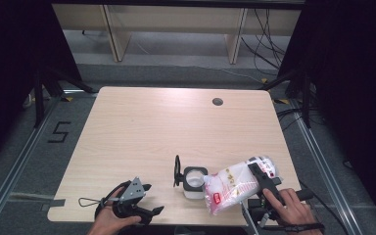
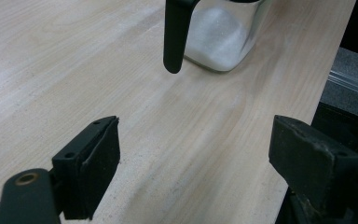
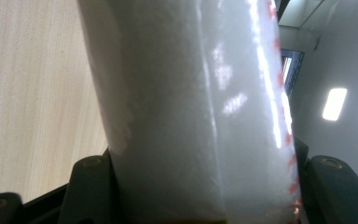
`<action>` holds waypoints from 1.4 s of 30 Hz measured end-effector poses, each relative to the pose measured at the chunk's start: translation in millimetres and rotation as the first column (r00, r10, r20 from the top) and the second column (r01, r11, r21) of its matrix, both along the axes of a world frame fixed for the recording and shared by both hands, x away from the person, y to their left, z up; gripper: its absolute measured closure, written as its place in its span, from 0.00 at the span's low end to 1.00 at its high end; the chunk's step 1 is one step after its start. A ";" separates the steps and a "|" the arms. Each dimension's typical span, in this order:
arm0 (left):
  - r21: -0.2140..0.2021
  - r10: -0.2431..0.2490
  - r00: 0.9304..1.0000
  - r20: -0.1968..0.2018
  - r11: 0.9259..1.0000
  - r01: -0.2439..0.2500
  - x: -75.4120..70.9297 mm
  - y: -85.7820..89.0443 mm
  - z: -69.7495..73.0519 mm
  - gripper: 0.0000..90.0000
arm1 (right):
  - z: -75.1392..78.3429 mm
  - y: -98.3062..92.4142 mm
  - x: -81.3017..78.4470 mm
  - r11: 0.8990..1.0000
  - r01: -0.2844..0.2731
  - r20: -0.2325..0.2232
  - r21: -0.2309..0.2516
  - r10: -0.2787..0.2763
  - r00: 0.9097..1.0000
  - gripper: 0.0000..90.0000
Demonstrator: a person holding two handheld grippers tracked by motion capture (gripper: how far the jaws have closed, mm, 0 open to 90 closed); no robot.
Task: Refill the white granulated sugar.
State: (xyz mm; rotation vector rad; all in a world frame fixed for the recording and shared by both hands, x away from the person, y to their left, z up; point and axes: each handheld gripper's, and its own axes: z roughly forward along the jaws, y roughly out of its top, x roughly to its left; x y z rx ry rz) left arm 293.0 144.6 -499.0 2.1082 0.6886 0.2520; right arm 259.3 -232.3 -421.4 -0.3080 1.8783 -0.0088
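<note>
Right gripper (image 1: 260,175): jaws clamped on a bag (image 1: 237,182) of white grains, one jaw to each side of it, as the right gripper view confirms (image 3: 191,116). The bag is held tilted near the table's (image 1: 142,127) front right corner, its lower end with a red label reaching toward the front edge, its upper end toward the right edge. The bag's left side lies against a clear jar (image 1: 194,182) with a black rim, standing just beside it near the front edge. The jar's black lid (image 1: 177,171) stands open on its left side. White grains show in the jar's base (image 2: 219,39).

Left gripper (image 1: 144,198): jaws wide apart, nothing between them, resting at the front edge toward the left corner, pointing at the jar, well apart from it.
</note>
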 end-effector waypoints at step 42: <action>0.005 0.002 1.000 0.003 1.000 -0.002 0.6 0.6 0.5 0.18 | 0.8 3.3 -0.8 0.999 -0.044 0.011 0.009 0.044 0.999 0.47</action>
